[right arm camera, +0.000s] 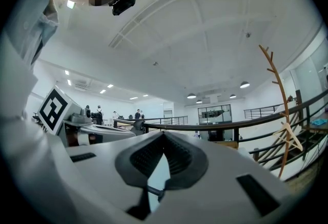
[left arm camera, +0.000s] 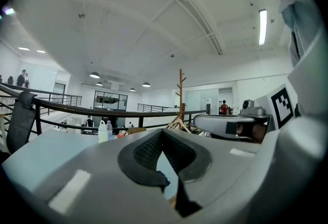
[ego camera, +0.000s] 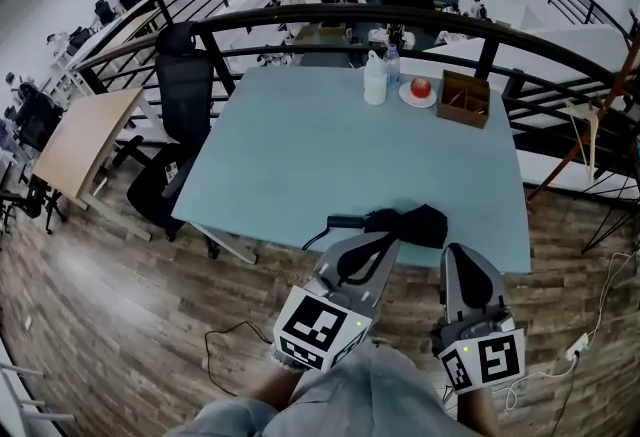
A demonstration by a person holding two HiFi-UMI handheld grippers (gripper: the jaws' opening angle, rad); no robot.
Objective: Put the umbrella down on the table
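- Umbrella (ego camera: 405,223) lies folded at the near edge of the worktop (ego camera: 330,135), seemingly settled
- Left gripper (ego camera: 383,239) and right gripper (ego camera: 458,253) jaws both closed, holding nothing
- Best draw both straight back, level, without snagging its fabric

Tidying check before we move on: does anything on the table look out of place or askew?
Nothing spilled or tipped. Only the umbrella stands out: it lies loosely bunched right at the near edge of the table, handle pointing left. The bottles, plate and box sit upright at the far side.
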